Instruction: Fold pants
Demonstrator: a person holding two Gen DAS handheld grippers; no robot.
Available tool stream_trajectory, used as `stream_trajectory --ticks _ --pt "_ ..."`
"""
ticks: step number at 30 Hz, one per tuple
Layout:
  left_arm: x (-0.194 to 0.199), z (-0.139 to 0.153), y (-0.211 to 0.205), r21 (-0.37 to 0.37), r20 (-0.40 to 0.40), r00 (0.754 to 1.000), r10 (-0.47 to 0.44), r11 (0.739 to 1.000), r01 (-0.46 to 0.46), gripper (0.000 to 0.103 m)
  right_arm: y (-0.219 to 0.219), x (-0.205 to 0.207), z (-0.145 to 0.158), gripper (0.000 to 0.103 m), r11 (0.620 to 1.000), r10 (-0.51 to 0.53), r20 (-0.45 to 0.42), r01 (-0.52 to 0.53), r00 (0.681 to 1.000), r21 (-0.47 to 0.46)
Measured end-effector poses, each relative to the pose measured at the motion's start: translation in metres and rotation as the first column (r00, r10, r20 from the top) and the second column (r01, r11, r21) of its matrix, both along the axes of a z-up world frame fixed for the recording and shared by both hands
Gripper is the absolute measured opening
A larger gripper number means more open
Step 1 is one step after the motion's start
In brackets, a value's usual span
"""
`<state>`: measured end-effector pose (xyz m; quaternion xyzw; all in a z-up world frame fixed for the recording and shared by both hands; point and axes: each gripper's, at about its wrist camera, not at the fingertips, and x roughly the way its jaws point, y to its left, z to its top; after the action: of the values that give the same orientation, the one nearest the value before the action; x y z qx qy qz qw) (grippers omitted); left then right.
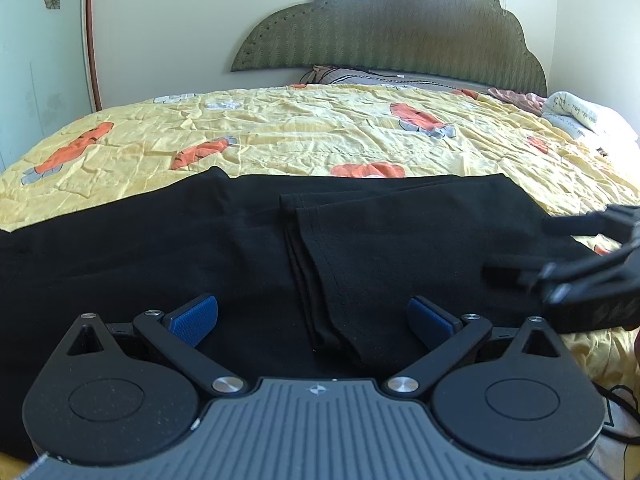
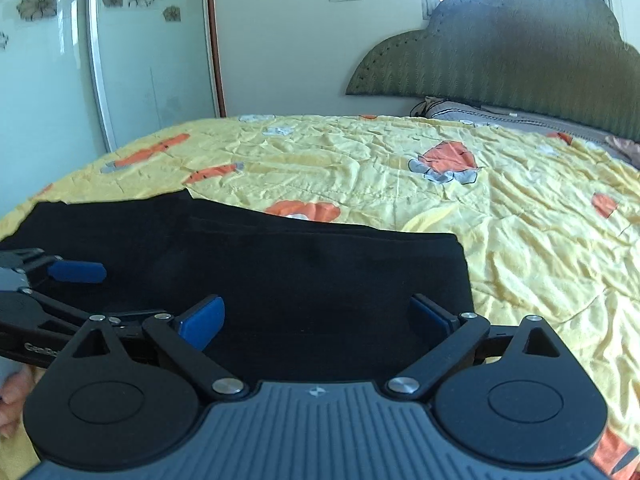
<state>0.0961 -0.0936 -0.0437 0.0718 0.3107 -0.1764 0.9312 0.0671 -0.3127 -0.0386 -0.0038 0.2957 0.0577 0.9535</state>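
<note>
where the pants lay: while both grippers hung over the near edge of the bed, the black pants (image 1: 160, 248) were spread flat across the yellow quilt (image 1: 320, 132), running side to side, with the hem ends of the legs (image 1: 320, 240) folded back onto the middle of the cloth.
left gripper: the left gripper (image 1: 312, 318) stood wide open, blue pads (image 1: 196, 318) far apart, nothing between them; the folded hem edge lay under the gap, just ahead of the fingers.
right gripper: the right gripper (image 2: 316, 318) was also wide open and held nothing; black cloth filled the space between its pads (image 2: 202, 320), and the right end of the pants (image 2: 460, 272) lay just beyond its right finger.
grippers to each other: side by side and near; in the left wrist view the right gripper (image 1: 520, 248) showed blurred at the right edge, over the cloth; whether it touched could not be told.
person: fingertips (image 2: 12, 396) showed at the lower left of the right wrist view.
surroundings: a green headboard (image 1: 400, 28) and pillow (image 1: 360, 76) stood at the far end of the bed.
</note>
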Motion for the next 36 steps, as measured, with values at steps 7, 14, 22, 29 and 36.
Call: stream_trajectory --ticks 7,14,22,29,36 --pt "-0.018 0.040 0.071 0.001 0.009 0.987 0.161 0.987 -0.161 0.101 0.041 -0.004 0.020 0.099 0.997 0.018 0.052 -0.015 0.998 -0.075" --pt "-0.028 0.071 0.203 -0.078 -0.071 0.846 0.528 0.843 -0.533 0.101 0.184 -0.024 0.042 0.096 0.865 0.447 0.167 -0.377 0.879 -0.333" --pt "-0.026 0.068 0.276 -0.280 -0.301 0.804 0.513 0.759 -0.588 0.099 0.304 -0.046 0.017 0.068 0.599 0.716 0.094 -0.538 0.692 -0.594" --pt "-0.018 0.043 0.303 -0.472 -0.509 0.773 0.378 0.628 -0.618 0.099 0.324 -0.055 -0.003 0.063 0.509 0.722 -0.019 -0.550 0.691 -0.662" --pt "-0.005 0.025 0.318 -0.653 -0.593 0.783 0.190 0.456 -0.605 0.100 0.336 -0.048 -0.009 0.064 0.538 0.673 0.123 -0.368 0.730 -0.759"
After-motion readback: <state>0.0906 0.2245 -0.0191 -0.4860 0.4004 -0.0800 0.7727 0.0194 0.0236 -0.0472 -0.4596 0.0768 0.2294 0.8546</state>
